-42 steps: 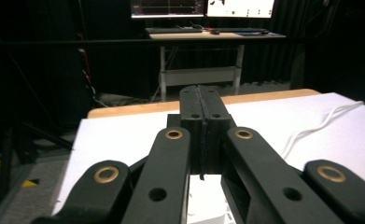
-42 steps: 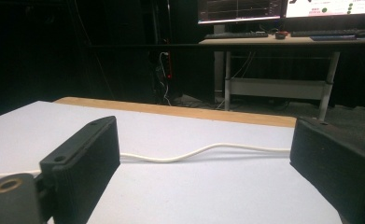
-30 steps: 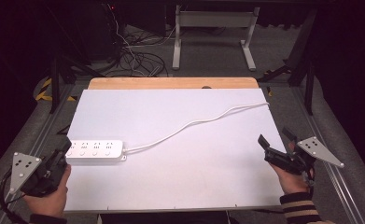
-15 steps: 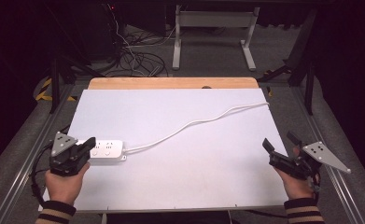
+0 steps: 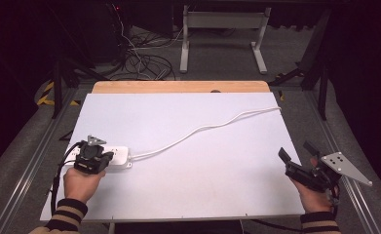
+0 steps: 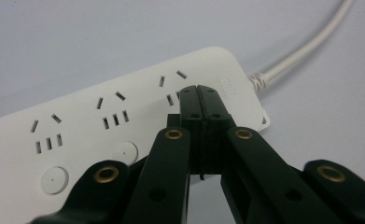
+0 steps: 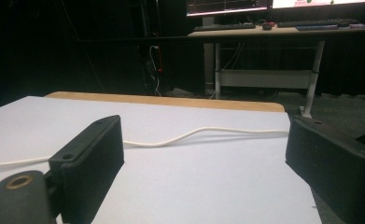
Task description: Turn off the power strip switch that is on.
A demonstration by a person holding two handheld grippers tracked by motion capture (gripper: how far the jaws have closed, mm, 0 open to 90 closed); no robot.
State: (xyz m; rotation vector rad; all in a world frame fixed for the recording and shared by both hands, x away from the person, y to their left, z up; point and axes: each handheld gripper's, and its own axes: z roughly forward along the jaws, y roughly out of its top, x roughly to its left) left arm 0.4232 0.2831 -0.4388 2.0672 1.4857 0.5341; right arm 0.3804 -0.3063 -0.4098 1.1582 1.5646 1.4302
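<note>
At the surface's (image 5: 188, 146) near-left edge: white power strip (image 5: 117, 157), cord (image 5: 202, 129) trailing far-right. Left tongs (image 6: 200, 93), pressed together, poised above its end socket, probably to press. Right tongs (image 5: 295, 158) apart, idle.

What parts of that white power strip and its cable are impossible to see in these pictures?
- Power strip, left gripper view: its left end is cut off by the frame edge, and the closed fingers cover part of it.
- High view: the left gripper hides much of the strip's top.
- Cable: its far end runs off the board's right edge, so no plug can be made out.
</note>
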